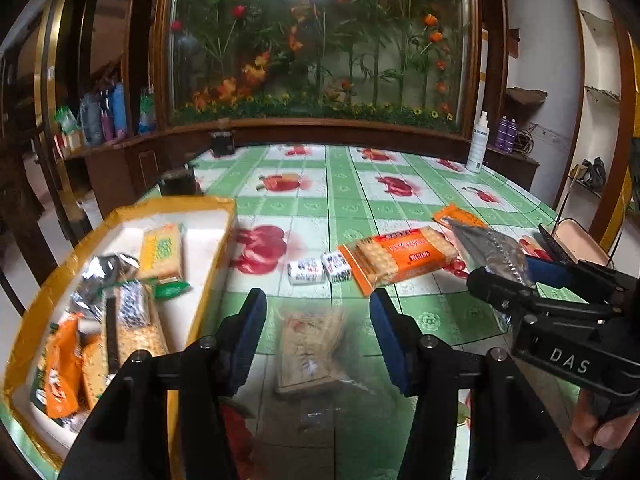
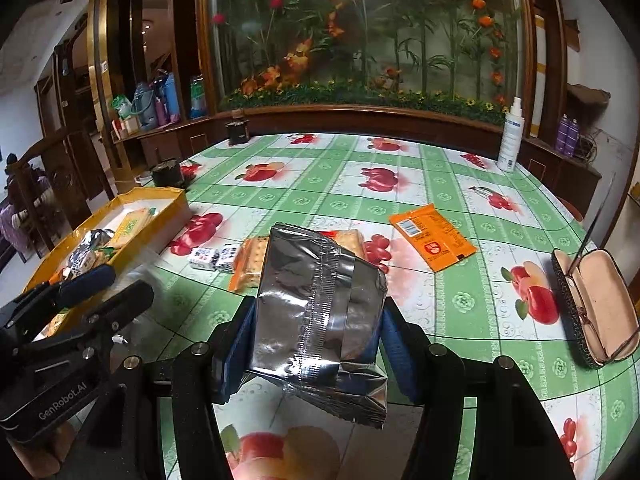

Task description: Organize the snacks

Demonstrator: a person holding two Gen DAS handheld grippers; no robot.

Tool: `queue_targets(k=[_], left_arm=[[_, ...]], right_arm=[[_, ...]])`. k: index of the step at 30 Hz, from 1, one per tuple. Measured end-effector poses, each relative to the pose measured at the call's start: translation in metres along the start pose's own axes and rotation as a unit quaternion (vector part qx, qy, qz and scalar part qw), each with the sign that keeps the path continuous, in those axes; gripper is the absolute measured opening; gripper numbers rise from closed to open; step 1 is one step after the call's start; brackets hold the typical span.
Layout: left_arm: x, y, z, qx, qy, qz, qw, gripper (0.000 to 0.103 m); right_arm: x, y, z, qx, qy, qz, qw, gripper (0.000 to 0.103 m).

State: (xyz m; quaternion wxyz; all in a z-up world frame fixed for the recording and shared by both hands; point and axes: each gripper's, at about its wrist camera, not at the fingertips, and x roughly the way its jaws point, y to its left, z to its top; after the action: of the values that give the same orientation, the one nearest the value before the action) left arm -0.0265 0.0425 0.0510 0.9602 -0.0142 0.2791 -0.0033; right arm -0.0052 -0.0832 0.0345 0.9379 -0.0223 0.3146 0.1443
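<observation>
The right gripper [image 2: 318, 340] was clamped on a silver foil snack bag [image 2: 320, 320], the bag pinched between both blue pads and sticking up and forward, lifted off the desk [image 2: 460, 312]. From the left wrist view that same bag [image 1: 492, 252] pointed toward the middle of the desk, over by the right side.

The left gripper [image 1: 318, 336] was spread wide with nothing between its pads; a clear-wrapped cracker pack [image 1: 310, 348] lay on the desk right below the gap, blurry, so hard to say how close.

The yellow-rimmed tray [image 1: 216, 236] sat at the desk's left edge, already holding a yellow-green cracker pack [image 1: 162, 250], some foil and orange packets. Just ahead of the left gripper lay two small white candies [image 1: 320, 270] side by side, touching an orange cracker pack [image 1: 396, 258]. A flat orange packet [image 2: 432, 236] lay further right, apart from the rest. An open glasses case [image 2: 596, 312] sat near the right edge. The far half of the desk was mostly bare checkered cloth, with a white spray bottle [image 2: 510, 136] at the back corner.
</observation>
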Motion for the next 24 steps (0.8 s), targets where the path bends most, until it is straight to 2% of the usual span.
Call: queue_targets(k=[7, 12, 14, 19, 22, 24], left_arm=[[-0.005, -0.005, -0.001, 0.015, -0.009, 0.0, 0.9998, 0.053], [0.01, 0.01, -0.002, -0.032, 0.037, -0.039, 0.9981, 0.054], [0.018, 0.013, -0.003, -0.041, 0.056, -0.042, 0.9967, 0.057], [0.028, 0.014, -0.006, -0.05, 0.08, -0.039, 0.9948, 0.075], [0.032, 0.006, -0.006, -0.032, 0.093, -0.033, 0.9946, 0.082], [0.037, 0.0, -0.007, -0.017, 0.107, -0.019, 0.9939, 0.082]], right_arm=[[0.0, 0.004, -0.003, 0.005, 0.007, 0.012, 1.0, 0.065], [0.004, -0.008, -0.003, 0.034, 0.019, 0.017, 0.999, 0.065], [0.006, -0.015, -0.004, 0.05, 0.027, 0.022, 0.998, 0.065], [-0.001, -0.024, -0.002, 0.078, 0.03, 0.045, 0.995, 0.065], [-0.006, -0.021, 0.0, 0.073, 0.021, 0.044, 0.996, 0.065], [-0.008, -0.019, 0.0, 0.071, 0.02, 0.048, 0.996, 0.065]])
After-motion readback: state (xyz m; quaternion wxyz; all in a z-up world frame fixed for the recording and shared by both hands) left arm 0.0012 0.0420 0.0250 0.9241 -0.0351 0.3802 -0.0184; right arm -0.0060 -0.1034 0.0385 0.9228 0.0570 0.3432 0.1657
